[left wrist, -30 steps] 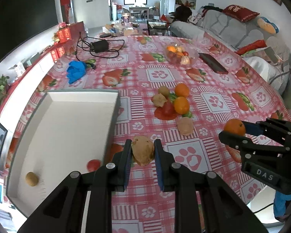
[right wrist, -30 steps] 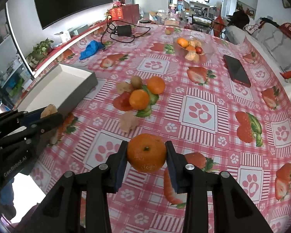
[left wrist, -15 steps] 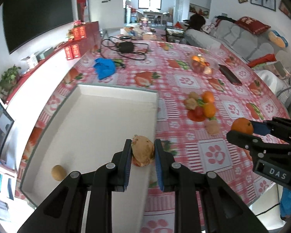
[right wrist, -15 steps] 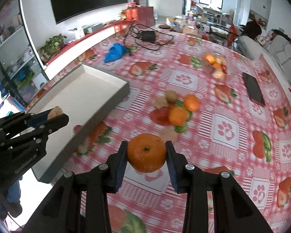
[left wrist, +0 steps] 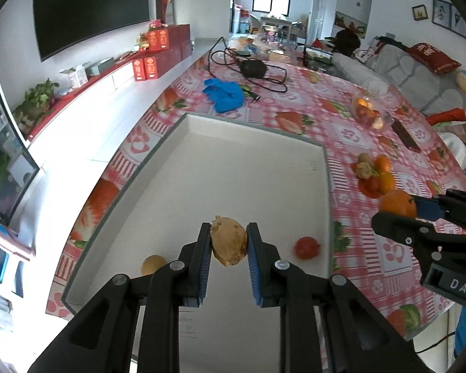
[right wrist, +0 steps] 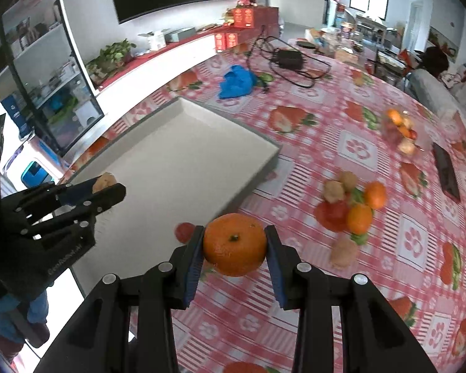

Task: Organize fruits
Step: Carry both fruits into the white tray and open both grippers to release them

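Observation:
My left gripper [left wrist: 228, 242] is shut on a knobbly tan fruit [left wrist: 229, 241] and hangs over the near part of the white tray [left wrist: 254, 168]. A red fruit [left wrist: 307, 247] and a small brown fruit [left wrist: 153, 264] lie inside the tray. My right gripper [right wrist: 235, 245] is shut on an orange [right wrist: 235, 244], above the tablecloth just right of the tray's [right wrist: 264, 168] near corner. In the right wrist view the left gripper [right wrist: 107, 188] shows at the left with the tan fruit [right wrist: 105, 180]. A heap of loose fruit [right wrist: 351, 205] lies on the cloth.
A clear bowl of fruit [right wrist: 400, 130] and a dark phone [right wrist: 445, 171] sit further right. A blue cloth [left wrist: 225, 94] and a black adapter with cables [left wrist: 253, 68] lie beyond the tray. A white sideboard [left wrist: 102, 99] runs along the table's left edge.
Both grippers have carried their fruit leftward. The left one went from the tablecloth beside the tray to over the tray's inside. The right one came up near the tray's corner.

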Motion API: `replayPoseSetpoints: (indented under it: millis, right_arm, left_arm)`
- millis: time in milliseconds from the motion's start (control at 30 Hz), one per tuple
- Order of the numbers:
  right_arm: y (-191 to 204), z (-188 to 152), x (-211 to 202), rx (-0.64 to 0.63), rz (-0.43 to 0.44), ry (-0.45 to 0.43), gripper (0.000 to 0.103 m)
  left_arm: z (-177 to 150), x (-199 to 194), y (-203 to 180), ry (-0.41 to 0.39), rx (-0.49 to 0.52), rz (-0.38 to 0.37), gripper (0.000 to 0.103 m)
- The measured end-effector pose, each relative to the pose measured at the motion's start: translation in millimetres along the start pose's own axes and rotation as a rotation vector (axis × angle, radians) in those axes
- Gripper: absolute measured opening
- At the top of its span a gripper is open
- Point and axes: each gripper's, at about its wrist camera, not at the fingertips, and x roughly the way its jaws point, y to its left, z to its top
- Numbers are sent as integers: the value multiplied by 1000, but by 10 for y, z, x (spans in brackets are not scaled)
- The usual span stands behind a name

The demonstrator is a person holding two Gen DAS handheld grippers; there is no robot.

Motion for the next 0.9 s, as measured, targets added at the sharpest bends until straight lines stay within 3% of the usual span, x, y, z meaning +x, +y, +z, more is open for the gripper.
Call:
replayPoseSetpoints:
  millis: [733, 833, 900]
  right_arm:
    - [440, 323, 616, -11, 86, 81, 39]
    - [441, 329, 672, -9, 86, 91, 40]
    - [436, 331, 682, -4, 89, 94, 40]
  left_arm:
    - [-35, 303, 203, 41, -22, 24, 25]
    - [-48, 331, 240, 43, -28, 32, 29]
    - [-54, 338, 256, 42, -30, 39, 44]
